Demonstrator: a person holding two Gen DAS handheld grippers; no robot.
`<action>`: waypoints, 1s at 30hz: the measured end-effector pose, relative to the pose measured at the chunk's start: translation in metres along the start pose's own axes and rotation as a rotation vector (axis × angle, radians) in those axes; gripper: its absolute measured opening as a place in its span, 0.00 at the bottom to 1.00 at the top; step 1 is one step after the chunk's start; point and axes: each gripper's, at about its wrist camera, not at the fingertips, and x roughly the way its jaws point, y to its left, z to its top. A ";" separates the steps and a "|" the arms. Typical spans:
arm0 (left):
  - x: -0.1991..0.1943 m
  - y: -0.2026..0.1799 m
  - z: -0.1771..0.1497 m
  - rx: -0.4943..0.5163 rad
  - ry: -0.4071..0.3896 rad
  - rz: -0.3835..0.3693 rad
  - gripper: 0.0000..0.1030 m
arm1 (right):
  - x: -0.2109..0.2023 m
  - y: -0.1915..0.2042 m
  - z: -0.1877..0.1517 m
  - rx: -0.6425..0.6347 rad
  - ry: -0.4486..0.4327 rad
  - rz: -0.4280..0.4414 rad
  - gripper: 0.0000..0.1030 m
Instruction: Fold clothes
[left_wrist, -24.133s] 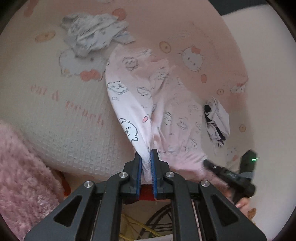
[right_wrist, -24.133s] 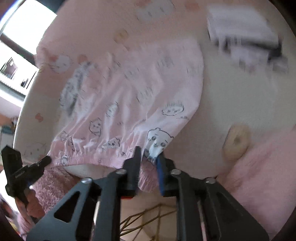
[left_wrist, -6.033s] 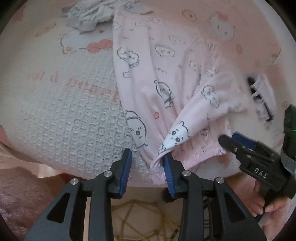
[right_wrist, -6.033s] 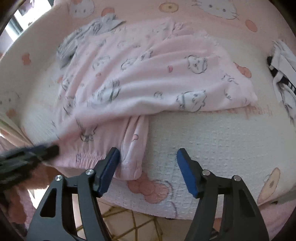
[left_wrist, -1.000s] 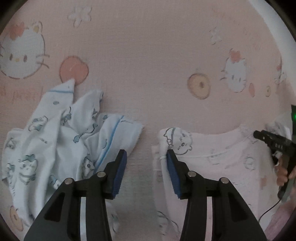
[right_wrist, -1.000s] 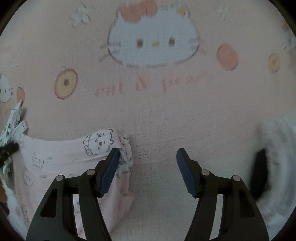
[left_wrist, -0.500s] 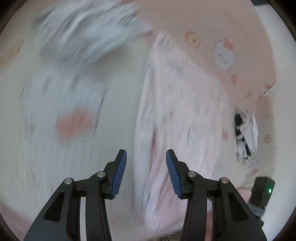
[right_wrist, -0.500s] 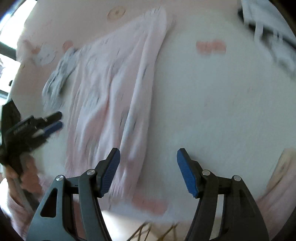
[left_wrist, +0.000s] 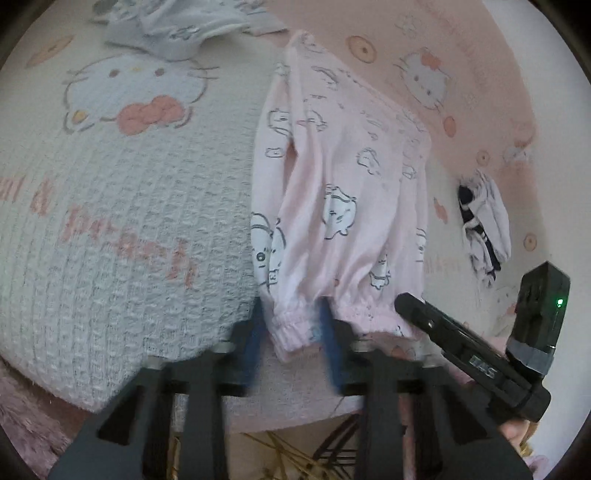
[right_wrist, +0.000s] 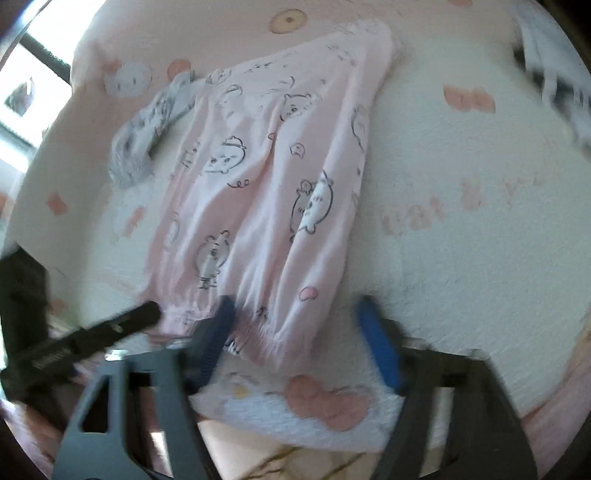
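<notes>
Swinging back from the far end, you now have both grippers at the elastic waistband of the pink bear-print cotton pants (left_wrist: 343, 206), folded lengthwise on the white waffle bedspread (left_wrist: 122, 229). Left gripper (left_wrist: 291, 325) and right gripper (right_wrist: 295, 332) are closing on waistband corners, not yet clamped. Next fold: waistband toward cuffs.

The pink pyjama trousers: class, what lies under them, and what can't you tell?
Under the pink pyjama trousers lies a waffle-textured cartoon-cat blanket. Its print beneath them is covered. At the far end, they touch or may overlap a crumpled grey-white garment.
</notes>
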 end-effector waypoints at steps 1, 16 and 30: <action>0.000 -0.002 0.000 0.004 -0.001 0.010 0.18 | -0.002 0.001 -0.001 -0.005 0.003 0.010 0.16; -0.009 -0.019 -0.047 0.085 0.175 0.009 0.18 | -0.049 -0.018 -0.058 0.029 0.084 -0.005 0.14; -0.033 -0.012 0.016 0.093 -0.045 0.094 0.16 | -0.069 -0.024 -0.020 -0.017 -0.041 -0.092 0.43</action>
